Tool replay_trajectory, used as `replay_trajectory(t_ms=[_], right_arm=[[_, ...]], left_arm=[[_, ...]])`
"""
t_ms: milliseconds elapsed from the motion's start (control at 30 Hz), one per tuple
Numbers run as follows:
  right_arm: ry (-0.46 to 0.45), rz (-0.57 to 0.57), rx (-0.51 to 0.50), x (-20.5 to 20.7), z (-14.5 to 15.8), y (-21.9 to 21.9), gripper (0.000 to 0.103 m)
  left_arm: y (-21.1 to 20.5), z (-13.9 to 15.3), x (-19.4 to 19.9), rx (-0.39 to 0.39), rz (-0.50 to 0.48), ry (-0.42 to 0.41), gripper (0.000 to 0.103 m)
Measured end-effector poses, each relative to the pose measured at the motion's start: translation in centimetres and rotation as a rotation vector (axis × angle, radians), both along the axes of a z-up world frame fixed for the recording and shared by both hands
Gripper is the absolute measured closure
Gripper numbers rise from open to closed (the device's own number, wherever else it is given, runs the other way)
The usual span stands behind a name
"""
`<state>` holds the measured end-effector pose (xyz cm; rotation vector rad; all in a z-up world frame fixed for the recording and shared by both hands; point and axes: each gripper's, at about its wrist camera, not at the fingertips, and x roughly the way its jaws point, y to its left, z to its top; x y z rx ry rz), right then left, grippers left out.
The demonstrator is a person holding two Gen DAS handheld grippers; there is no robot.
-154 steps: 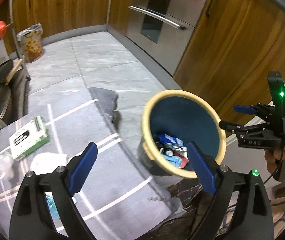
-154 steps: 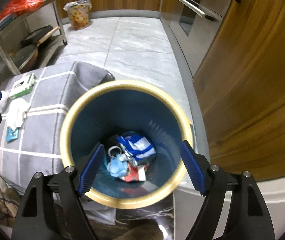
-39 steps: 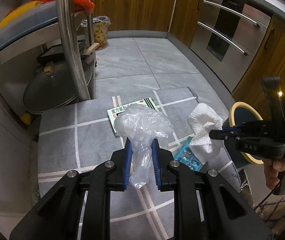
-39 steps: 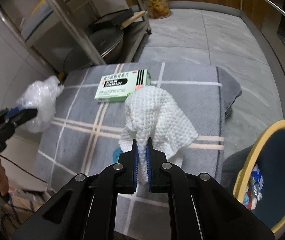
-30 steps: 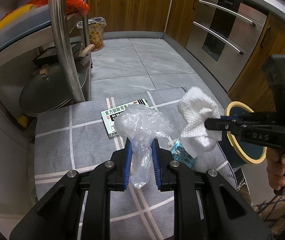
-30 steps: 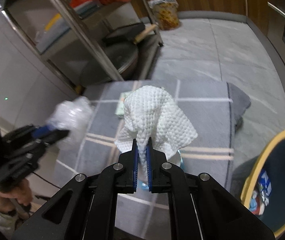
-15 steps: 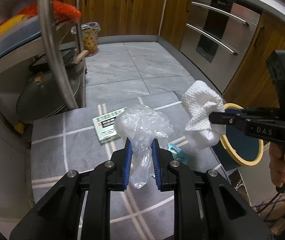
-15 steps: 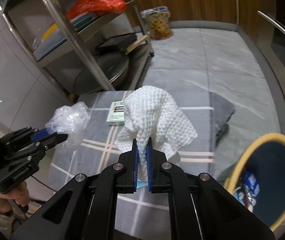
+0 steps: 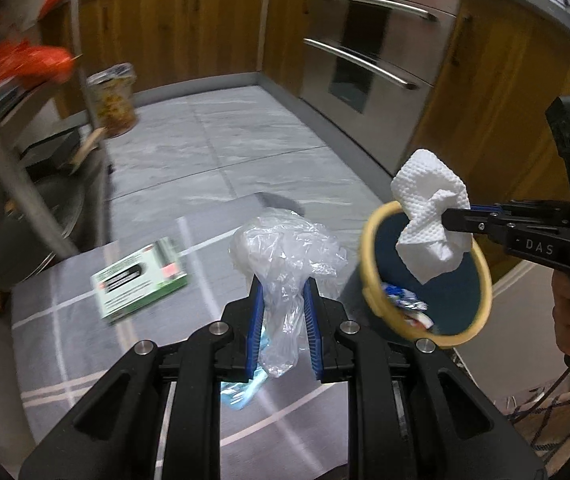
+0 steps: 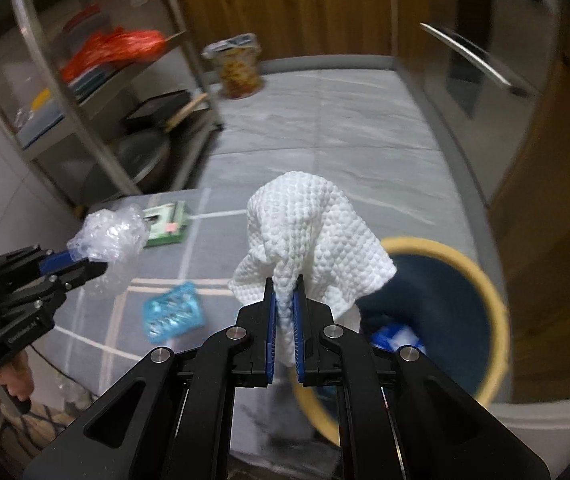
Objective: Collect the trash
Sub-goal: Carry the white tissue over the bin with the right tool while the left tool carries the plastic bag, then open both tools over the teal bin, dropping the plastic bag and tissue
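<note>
My left gripper (image 9: pixel 283 304) is shut on a crumpled clear plastic bag (image 9: pixel 285 248), held above the grey checked mat (image 9: pixel 85 344); it also shows in the right wrist view (image 10: pixel 107 236). My right gripper (image 10: pixel 284 304) is shut on a white paper towel (image 10: pixel 309 240) and holds it at the rim of the yellow-rimmed blue bin (image 10: pixel 465 312). In the left wrist view the towel (image 9: pixel 431 216) hangs over the bin's mouth (image 9: pixel 461 288), which holds wrappers. A green-and-white box (image 9: pixel 139 280) and a blue blister pack (image 10: pixel 173 316) lie on the mat.
A metal shelf rack (image 10: pixel 85 92) with pans and an orange bag stands at the left. Wooden cabinets and a steel oven front (image 9: pixel 365 64) line the right and back. A bagged small bin (image 10: pixel 239 68) stands on the tiled floor at the back.
Both grippers have swung right toward the bin with their loads. The paper towel now hangs over the bin's rim; the box has slid left in view.
</note>
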<state>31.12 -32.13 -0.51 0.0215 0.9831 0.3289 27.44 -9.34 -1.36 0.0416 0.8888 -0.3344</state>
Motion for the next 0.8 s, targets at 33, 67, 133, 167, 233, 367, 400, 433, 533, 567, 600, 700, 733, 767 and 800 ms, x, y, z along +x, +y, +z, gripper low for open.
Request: replay_trajectory(t_ms=[33,67,133,167,233,367,400,433,533,567,600,700,733,767,800], right_arm=[[0.004,-0.019,-0.005,-0.2,-0.2,-1.2,0.094],[0.007,-0.031,-0.008,-0.4,-0.3,-2.0,0.094],[0.013,-0.055,-0.018,-0.9,-0.6,-4.1,0.094],[0.015,-0.065,-0.026,-1.2,-0.8,-5.1,0.094],[0.02,-0.083,-0.036,-1.7,-1.1,-6.4,0.094],[0.043,-0.12,-0.045,-2.1,-2.2,-9.2,0.094],[0.05,-0.125,-0.047,-2.1,-2.5,-9.5,0.094],[0.058,-0.133,-0.05,-2.0,-2.9,-10.0,0.094],[0.083,-0.149,-0.059,-1.8,-3.8,-10.9,0.094],[0.093,-0.154,-0.06,-1.6,-4.1,-11.1,0.094],[0.1,-0.155,-0.062,-1.6,-4.3,-11.1,0.094],[0.118,-0.157,-0.069,-1.2,-4.9,-11.2,0.094],[0.127,-0.156,-0.07,-1.0,-5.1,-11.1,0.094],[0.132,-0.156,-0.073,-0.9,-5.3,-11.0,0.094],[0.141,-0.154,-0.081,-0.8,-5.5,-11.0,0.094]], left_arm=[[-1.3,-0.1,0.2,-0.003,-0.018,0.001,0.084],[-2.2,-0.1,0.2,-0.005,-0.031,0.002,0.084],[-4.3,-0.3,0.4,-0.008,-0.061,0.004,0.084],[-5.1,-0.4,0.5,-0.009,-0.071,0.006,0.084],[-7.2,-0.7,0.6,-0.012,-0.098,0.01,0.084],[-10.7,-1.5,1.1,-0.029,-0.134,0.031,0.084],[-11.4,-1.7,1.2,-0.036,-0.14,0.037,0.084],[-12.2,-2.0,1.4,-0.043,-0.147,0.046,0.084],[-14.5,-3.1,1.9,-0.044,-0.172,0.064,0.084],[-15.3,-3.6,2.2,-0.044,-0.176,0.076,0.084],[-15.8,-4.0,2.4,-0.046,-0.176,0.086,0.084],[-17.2,-5.5,3.0,-0.049,-0.176,0.119,0.084],[-17.4,-5.8,3.3,-0.049,-0.176,0.126,0.084],[-17.7,-6.3,3.4,-0.049,-0.177,0.138,0.084],[-17.6,-6.6,3.5,-0.048,-0.177,0.144,0.084]])
